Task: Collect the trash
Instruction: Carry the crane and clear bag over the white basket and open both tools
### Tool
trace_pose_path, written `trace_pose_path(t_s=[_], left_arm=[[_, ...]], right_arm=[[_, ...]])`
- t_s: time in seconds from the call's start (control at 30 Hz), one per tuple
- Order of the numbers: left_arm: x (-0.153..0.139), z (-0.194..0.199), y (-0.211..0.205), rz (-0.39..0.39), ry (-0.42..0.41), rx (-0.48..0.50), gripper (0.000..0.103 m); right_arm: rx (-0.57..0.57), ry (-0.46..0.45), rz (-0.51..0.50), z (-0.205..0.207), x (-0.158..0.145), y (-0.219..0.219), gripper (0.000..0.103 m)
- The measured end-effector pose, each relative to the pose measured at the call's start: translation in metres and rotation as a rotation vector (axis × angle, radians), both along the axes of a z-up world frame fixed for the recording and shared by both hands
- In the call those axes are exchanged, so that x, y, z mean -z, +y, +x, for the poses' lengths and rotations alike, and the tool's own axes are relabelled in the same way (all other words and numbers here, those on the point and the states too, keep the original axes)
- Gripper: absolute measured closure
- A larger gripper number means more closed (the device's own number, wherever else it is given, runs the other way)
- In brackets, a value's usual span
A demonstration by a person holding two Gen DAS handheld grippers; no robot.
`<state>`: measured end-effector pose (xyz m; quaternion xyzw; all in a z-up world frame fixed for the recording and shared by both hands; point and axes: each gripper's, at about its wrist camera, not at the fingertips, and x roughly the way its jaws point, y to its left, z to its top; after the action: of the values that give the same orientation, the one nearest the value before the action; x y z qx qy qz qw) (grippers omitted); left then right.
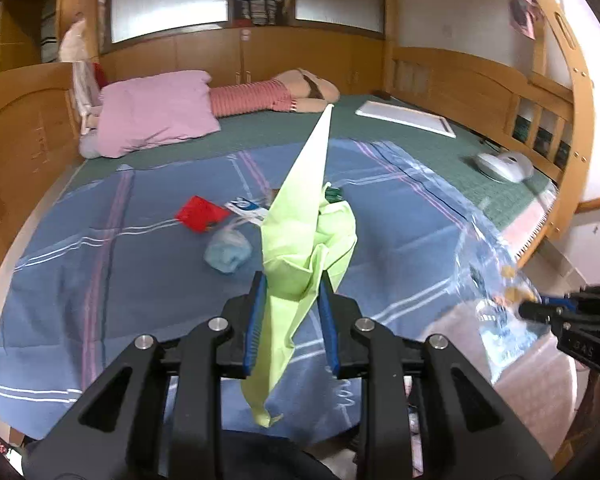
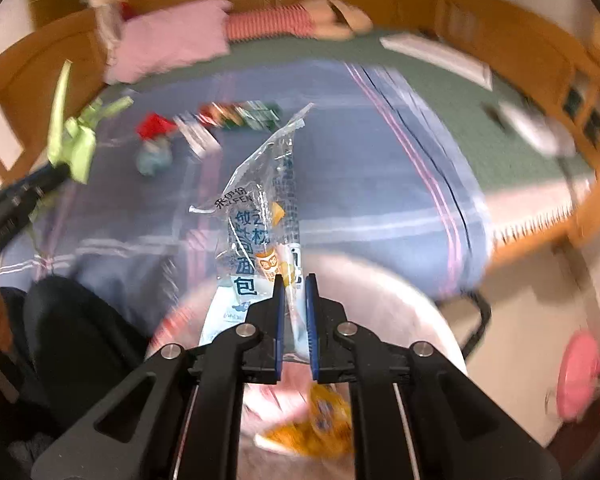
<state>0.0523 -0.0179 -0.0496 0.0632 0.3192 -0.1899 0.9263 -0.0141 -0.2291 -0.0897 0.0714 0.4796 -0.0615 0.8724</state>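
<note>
My left gripper (image 1: 292, 286) is shut on a crumpled light-green sheet of paper (image 1: 300, 232), held up over the blue plaid bedsheet (image 1: 400, 240). My right gripper (image 2: 296, 284) is shut on a clear bread wrapper (image 2: 256, 216) with printed text, hanging over a pale pink bin (image 2: 432, 308). An orange wrapper (image 2: 316, 424) lies in the bin. On the sheet lie a red wrapper (image 1: 200, 212), a blue-and-white packet (image 1: 246, 206) and a bluish crumpled bag (image 1: 228, 254). In the right wrist view, which is blurred, the left gripper (image 2: 56, 172) and the green paper (image 2: 72, 144) are at the left.
A pink pillow (image 1: 156, 112) and a figure in red stripes (image 1: 256, 96) lie at the far side of the bed. A white board (image 1: 404, 118) and a white device (image 1: 504, 166) are at the right. Wooden bed frame (image 1: 472, 80) surrounds. A pink round object (image 2: 580, 372) stands on the floor.
</note>
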Motion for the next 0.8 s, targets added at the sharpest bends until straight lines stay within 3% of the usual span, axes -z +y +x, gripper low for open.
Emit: trace_pose_path(t_s=[0.13, 0.2, 0.23, 0.27, 0.33, 0.5, 0.63, 0.67, 0.73, 0.8], left_arm=[[0.002, -0.012, -0.021, 0.010, 0.010, 0.072, 0.077], [0.003, -0.018, -0.031, 0.020, 0.013, 0.104, 0.077], [0.005, -0.020, -0.035, 0.025, 0.018, 0.119, 0.077], [0.006, -0.023, -0.039, 0.029, 0.025, 0.133, 0.077], [0.007, -0.027, -0.044, 0.037, 0.033, 0.152, 0.077], [0.019, -0.028, -0.058, 0.042, 0.109, 0.247, 0.076], [0.044, -0.035, -0.080, 0.048, 0.247, 0.444, 0.074], [0.054, -0.039, -0.088, 0.046, 0.307, 0.526, 0.071], [0.067, -0.050, -0.101, 0.091, 0.328, 0.632, 0.059], [0.073, -0.052, -0.105, 0.139, 0.299, 0.624, 0.020]], right_arm=[[0.051, 0.129, 0.031, -0.022, 0.035, -0.017, 0.091], [0.077, 0.174, 0.077, -0.028, 0.050, -0.024, 0.082], [0.086, 0.172, 0.097, -0.030, 0.051, -0.026, 0.069], [0.102, 0.153, 0.124, -0.031, 0.049, -0.029, 0.049], [0.125, 0.067, 0.163, -0.035, 0.035, -0.034, 0.037], [0.178, -0.126, 0.213, -0.038, 0.000, -0.049, 0.036], [0.211, -0.195, 0.271, -0.033, -0.013, -0.064, 0.036], [0.222, -0.202, 0.291, -0.032, -0.014, -0.068, 0.036], [0.244, -0.205, 0.326, -0.028, -0.014, -0.074, 0.036], [0.252, -0.206, 0.335, -0.026, -0.016, -0.078, 0.036]])
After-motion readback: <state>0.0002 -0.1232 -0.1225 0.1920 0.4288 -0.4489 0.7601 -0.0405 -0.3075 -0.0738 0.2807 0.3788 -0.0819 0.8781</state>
